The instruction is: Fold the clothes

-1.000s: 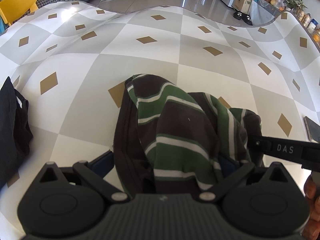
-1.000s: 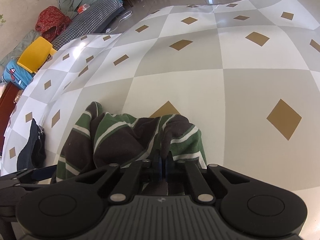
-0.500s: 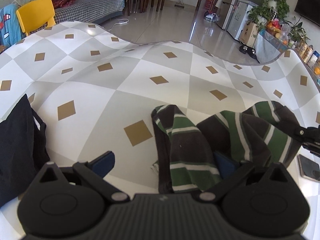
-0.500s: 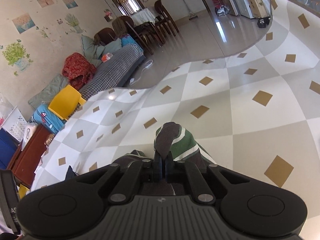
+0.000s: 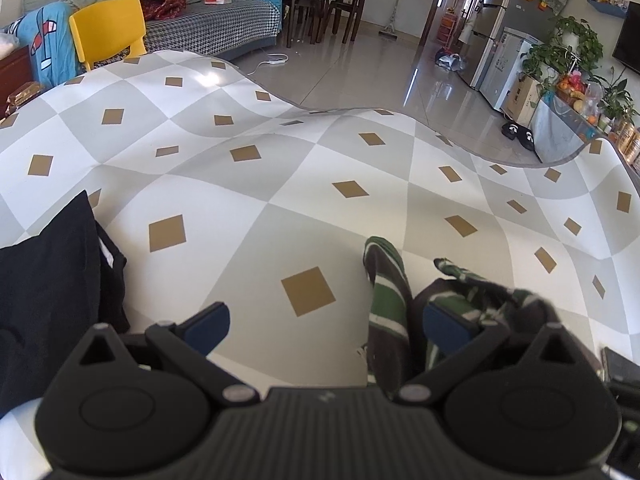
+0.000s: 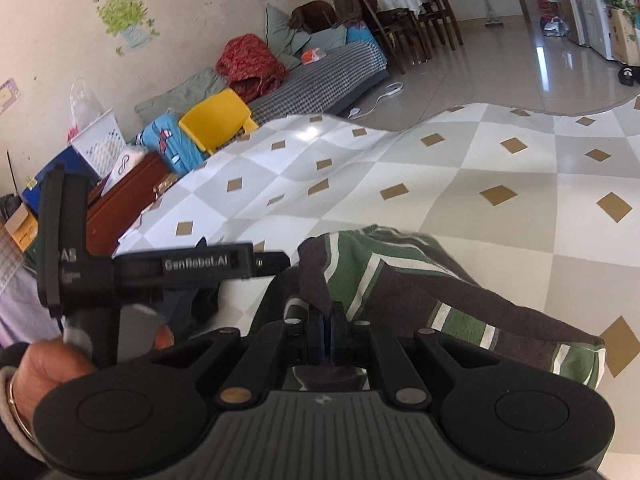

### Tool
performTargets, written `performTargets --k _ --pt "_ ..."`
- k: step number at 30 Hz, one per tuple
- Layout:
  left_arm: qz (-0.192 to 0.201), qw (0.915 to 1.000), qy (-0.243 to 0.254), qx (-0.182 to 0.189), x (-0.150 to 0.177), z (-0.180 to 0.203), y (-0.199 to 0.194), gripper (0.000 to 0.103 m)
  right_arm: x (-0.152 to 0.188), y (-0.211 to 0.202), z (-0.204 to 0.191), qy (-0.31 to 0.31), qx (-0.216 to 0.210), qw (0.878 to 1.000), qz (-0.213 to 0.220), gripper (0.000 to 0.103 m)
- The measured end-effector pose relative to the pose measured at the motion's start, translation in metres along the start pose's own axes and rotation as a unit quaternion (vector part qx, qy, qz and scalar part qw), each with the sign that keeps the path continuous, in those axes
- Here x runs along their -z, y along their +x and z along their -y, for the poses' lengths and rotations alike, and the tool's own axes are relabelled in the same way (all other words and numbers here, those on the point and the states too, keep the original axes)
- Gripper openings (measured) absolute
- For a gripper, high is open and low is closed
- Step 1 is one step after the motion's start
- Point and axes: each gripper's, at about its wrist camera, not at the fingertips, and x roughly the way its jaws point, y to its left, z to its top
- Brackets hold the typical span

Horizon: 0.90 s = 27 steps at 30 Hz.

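Over checkered cloth (image 5: pixel 248 184) | right gripper (image 6: pixel 328 326) clamps striped garment (image 6: pixel 420 280)

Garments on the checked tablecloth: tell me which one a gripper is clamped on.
The green, brown and white striped knit garment. The right gripper is shut on its fabric, lifting it. The black garment lies untouched at the left; the left gripper is open.

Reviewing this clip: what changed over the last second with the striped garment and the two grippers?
The striped garment has been lifted off the checked tablecloth by the right gripper, which stays shut on a fold of it. Both cameras tilted up, bringing the room into view. The left gripper remains open; the cloth that filled its gap now hangs across its right finger only. The black clothing at left lies unmoved.
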Motion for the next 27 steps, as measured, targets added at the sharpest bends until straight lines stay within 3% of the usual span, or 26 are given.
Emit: performTargets --k 8,12,15,19,27 --pt "-0.011 0.9991 0.032 0.026 0.007 0.014 0.003 0.103 0.033 0.017 -0.018 -0.041 -0.014 0.998 -0.053 0.006" --pt "-0.037 0.9968 0.07 0.011 0.023 0.027 0.017 0.103 0.04 0.017 -0.028 -0.07 -0.008 0.995 -0.067 0.007" --pt "-0.041 0.9948 0.092 -0.013 0.035 0.03 0.026 0.103 0.042 0.011 -0.033 -0.091 -0.004 0.993 -0.074 0.016" --pt "-0.051 0.9939 0.092 -0.032 0.039 0.023 0.031 0.103 0.04 -0.007 -0.034 -0.112 0.003 0.992 -0.063 0.029" --pt "-0.068 0.9939 0.077 -0.04 0.044 0.012 0.037 0.103 0.028 -0.023 -0.007 -0.054 0.075 0.995 -0.031 0.034"
